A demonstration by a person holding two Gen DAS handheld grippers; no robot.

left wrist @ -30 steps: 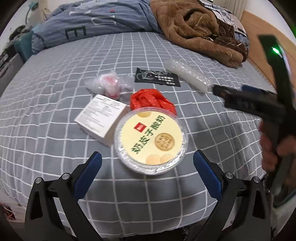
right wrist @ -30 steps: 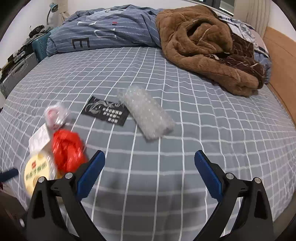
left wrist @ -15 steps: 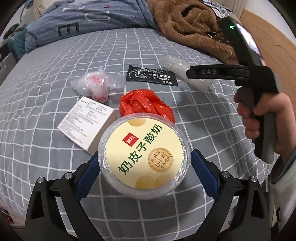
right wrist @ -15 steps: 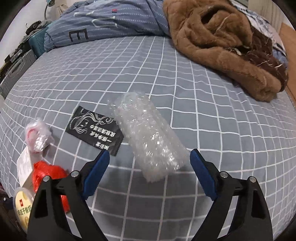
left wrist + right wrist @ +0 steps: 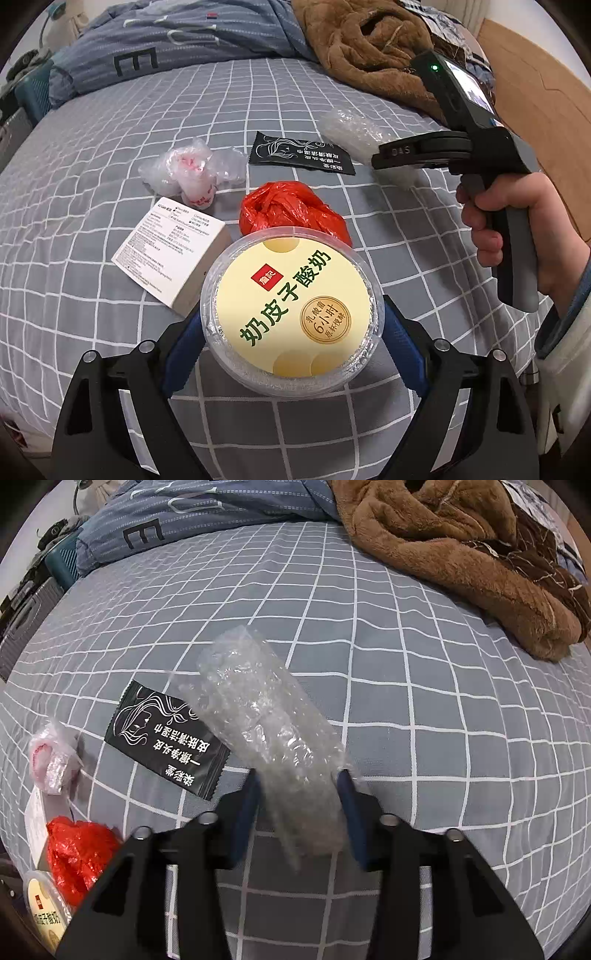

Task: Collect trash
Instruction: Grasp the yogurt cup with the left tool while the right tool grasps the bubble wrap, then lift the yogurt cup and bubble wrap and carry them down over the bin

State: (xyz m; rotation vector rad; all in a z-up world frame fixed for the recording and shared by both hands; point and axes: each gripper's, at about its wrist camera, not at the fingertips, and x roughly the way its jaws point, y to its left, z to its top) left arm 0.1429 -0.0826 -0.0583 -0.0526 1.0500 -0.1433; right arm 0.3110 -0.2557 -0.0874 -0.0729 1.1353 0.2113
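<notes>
My left gripper [image 5: 291, 325] is shut on a round yogurt tub [image 5: 291, 314] with a yellow lid, its blue pads against the tub's sides. My right gripper [image 5: 299, 797] is shut on a roll of clear bubble wrap [image 5: 258, 716] lying on the bed; in the left wrist view the right gripper [image 5: 384, 160] reaches onto the bubble wrap [image 5: 351, 129]. Other trash lies on the grey checked bedsheet [image 5: 110, 110]: a red plastic bag [image 5: 291, 210], a white box [image 5: 166, 251], a crumpled clear wrapper [image 5: 192, 173] and a black sachet [image 5: 301, 153].
A brown fleece blanket [image 5: 461, 546] and a blue duvet [image 5: 203, 513] lie at the far side of the bed. A suitcase [image 5: 22, 616] stands off the bed's left edge. Wooden floor [image 5: 535, 66] shows at the right.
My left gripper moved forward and closed on the yogurt tub. My right gripper moved forward and closed on the near end of the bubble wrap.
</notes>
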